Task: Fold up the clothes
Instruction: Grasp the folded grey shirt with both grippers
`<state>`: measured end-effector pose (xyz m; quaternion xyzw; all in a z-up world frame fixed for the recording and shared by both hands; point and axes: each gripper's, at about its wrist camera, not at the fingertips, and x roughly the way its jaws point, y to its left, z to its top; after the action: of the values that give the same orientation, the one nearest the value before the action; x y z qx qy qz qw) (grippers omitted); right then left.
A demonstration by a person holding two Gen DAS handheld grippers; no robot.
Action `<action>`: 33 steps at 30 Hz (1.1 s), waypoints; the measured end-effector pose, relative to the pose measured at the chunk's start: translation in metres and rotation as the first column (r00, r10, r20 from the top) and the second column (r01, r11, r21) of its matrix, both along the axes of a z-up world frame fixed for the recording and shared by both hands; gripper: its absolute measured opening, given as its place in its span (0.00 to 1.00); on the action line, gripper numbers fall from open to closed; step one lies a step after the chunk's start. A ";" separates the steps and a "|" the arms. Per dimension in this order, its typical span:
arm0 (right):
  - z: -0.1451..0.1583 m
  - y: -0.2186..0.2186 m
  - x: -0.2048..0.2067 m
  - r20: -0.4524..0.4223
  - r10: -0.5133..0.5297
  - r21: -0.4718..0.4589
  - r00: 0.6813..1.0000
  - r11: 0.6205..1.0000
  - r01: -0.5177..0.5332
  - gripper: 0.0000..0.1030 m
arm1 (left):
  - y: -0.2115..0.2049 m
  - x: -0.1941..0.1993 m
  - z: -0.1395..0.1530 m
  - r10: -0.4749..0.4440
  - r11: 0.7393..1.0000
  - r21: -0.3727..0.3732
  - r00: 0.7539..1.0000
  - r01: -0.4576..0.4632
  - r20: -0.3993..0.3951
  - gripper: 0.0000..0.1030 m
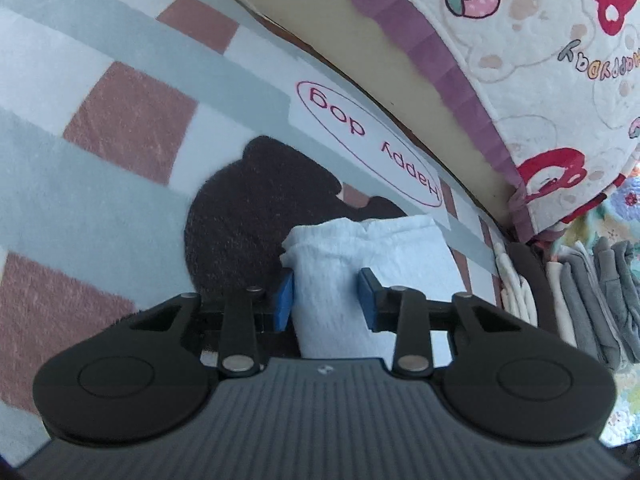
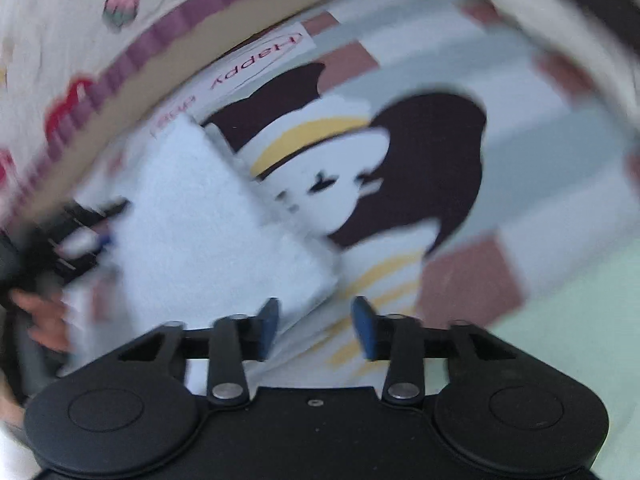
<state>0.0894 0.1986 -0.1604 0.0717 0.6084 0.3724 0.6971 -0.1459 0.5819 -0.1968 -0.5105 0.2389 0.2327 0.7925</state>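
A folded white garment [image 1: 384,240] lies on a checked blanket [image 1: 120,120] printed with a cartoon dog. My left gripper [image 1: 326,282] points down at it, and its blue pads [image 1: 285,296] press on a thick fold of the cloth from both sides. In the blurred right wrist view the same garment [image 2: 208,216] is a pale rectangle at centre left, with the left gripper [image 2: 84,236] and a hand [image 2: 44,316] at its far edge. My right gripper [image 2: 314,312] stands open just off the garment's near corner, with only blanket between its pads.
A stack of folded grey and white clothes [image 1: 592,292] stands at the right beside the blanket. A quilted cover with strawberries and red bears [image 1: 540,60] and a purple border rises behind. A "Happy dog" label [image 1: 372,144] lies on the blanket beyond the garment.
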 end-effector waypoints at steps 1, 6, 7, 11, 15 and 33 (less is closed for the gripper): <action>-0.008 -0.003 -0.005 -0.074 -0.025 0.035 0.997 0.999 0.028 0.60 | 0.002 -0.002 -0.003 0.009 0.999 -0.031 1.000 -0.009 0.019 0.34; -0.047 0.008 -0.030 -0.236 -0.089 0.127 0.968 0.984 0.121 0.63 | 0.003 -0.001 -0.024 0.037 0.988 -0.151 0.992 -0.019 0.120 0.53; -0.047 0.014 -0.032 -0.219 -0.084 0.144 0.972 0.983 0.117 0.63 | 0.002 0.002 -0.024 0.031 0.991 -0.135 0.992 -0.014 0.124 0.55; -0.041 0.031 -0.044 -0.062 -0.048 0.222 0.997 0.973 0.060 0.50 | -0.005 0.016 -0.012 -0.004 1.000 0.022 0.997 0.002 0.076 0.28; -0.015 0.043 -0.046 0.189 0.028 0.204 0.982 0.977 -0.067 0.21 | -0.026 0.020 0.027 -0.007 0.968 0.251 1.000 0.006 0.004 0.21; -0.050 0.045 -0.008 0.066 -0.215 0.224 0.974 0.955 0.196 0.69 | 0.018 -0.023 -0.009 0.132 0.989 -0.073 0.986 -0.125 0.100 0.30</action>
<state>0.0816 0.2434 -0.2100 0.1931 0.5216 0.3647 0.7468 -0.1690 0.5997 -0.2058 -0.5625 0.1713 0.2481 0.7698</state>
